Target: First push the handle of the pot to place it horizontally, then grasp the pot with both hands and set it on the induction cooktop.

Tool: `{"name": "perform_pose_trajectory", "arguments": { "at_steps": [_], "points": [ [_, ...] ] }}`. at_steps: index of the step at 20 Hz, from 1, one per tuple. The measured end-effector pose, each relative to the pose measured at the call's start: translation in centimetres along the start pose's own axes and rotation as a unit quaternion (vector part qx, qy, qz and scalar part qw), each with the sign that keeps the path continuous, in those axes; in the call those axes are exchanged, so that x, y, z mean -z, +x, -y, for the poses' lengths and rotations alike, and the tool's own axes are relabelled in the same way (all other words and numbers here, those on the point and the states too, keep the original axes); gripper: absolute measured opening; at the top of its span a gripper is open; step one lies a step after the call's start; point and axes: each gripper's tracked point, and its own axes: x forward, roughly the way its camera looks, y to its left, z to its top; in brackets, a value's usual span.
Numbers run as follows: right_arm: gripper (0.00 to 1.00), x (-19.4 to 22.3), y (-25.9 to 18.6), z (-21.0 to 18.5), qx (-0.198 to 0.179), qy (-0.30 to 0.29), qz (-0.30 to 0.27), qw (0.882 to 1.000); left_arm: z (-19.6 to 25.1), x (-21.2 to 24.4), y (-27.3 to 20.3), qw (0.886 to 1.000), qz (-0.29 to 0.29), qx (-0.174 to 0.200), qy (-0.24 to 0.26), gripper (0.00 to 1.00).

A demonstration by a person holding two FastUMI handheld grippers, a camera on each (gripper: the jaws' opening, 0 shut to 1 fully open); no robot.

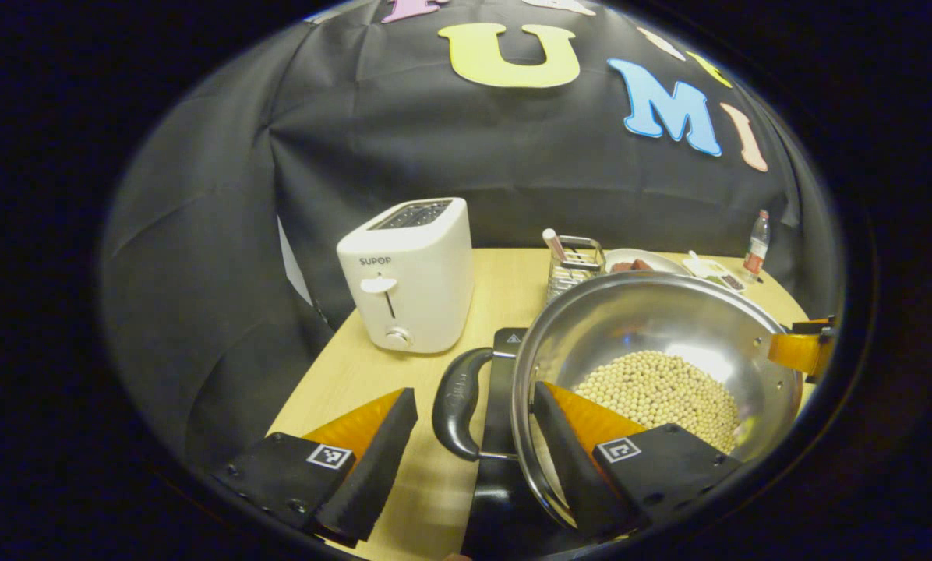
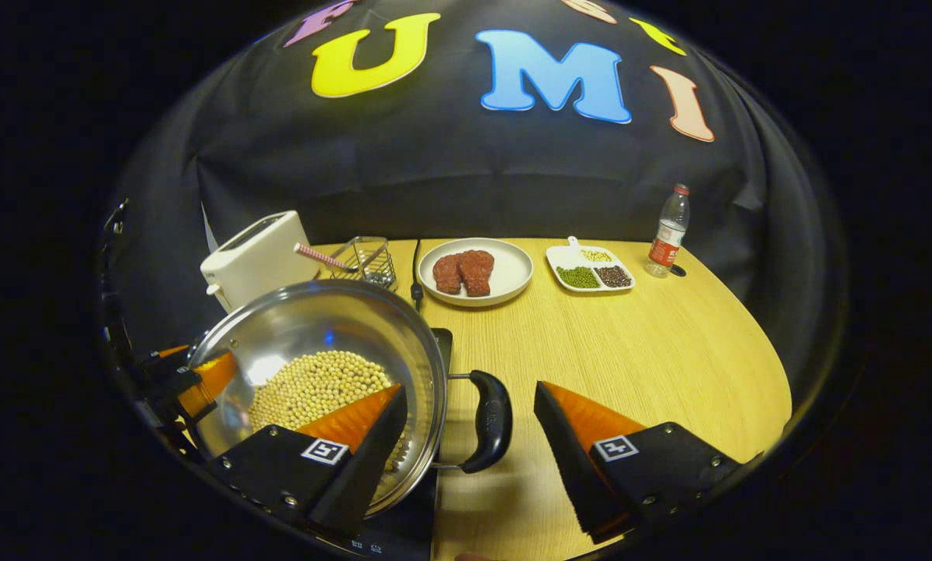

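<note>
The steel pot (image 1: pixel 653 366) of soybeans (image 1: pixel 661 393), likely heavy and slick-walled, sits on the induction cooktop (image 1: pixel 501 436), each loop handle (image 1: pixel 457 401) at 12 o'clock between a wide-open gripper's fingers: left gripper (image 1: pixel 474 425), right gripper (image 2: pixel 470 421).

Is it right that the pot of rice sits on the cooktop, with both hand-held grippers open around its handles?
Not rice: the right gripper view shows round yellowish beans in the pot. The rest stands.

Bare table (image 2: pixel 653 351) right of pot (image 2: pixel 318 335)
</note>
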Motion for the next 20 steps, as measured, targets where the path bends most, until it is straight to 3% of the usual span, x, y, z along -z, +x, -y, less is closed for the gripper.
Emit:
{"name": "perform_pose_trajectory", "arguments": {
  "at_steps": [3, 7, 12, 17, 18, 20],
  "points": [
    [0.98, -1.8, -1.7, 3.1, 0.008, -0.012, 0.039, 0.999, -0.6, -2.6, -1.2, 0.999, 0.049, -0.024, -0.005, 0.98],
    [0.98, -5.1, -6.0, 7.1, 0.016, -0.046, 0.117, 0.992, 1.5, -7.3, -4.8, 0.993, 0.117, -0.028, -0.007, 1.00],
    [0.98, -7.4, -13.8, 13.1, 0.011, -0.069, 0.199, 0.978, 9.4, -12.2, -12.8, 0.982, 0.183, -0.007, -0.032, 0.98],
    [0.97, -8.2, -20.4, 19.0, 0.000, -0.062, 0.247, 0.967, 18.9, -15.3, -21.9, 0.969, 0.247, 0.012, -0.026, 0.98],
    [0.97, -8.4, -21.5, 19.9, -0.006, -0.058, 0.255, 0.965, 20.6, -15.5, -23.6, 0.966, 0.256, 0.017, -0.026, 0.93],
    [0.97, -8.7, -23.5, 21.5, -0.017, -0.054, 0.270, 0.961, 23.0, -15.4, -26.5, 0.962, 0.271, 0.016, -0.024, 0.98]
  ]
}}
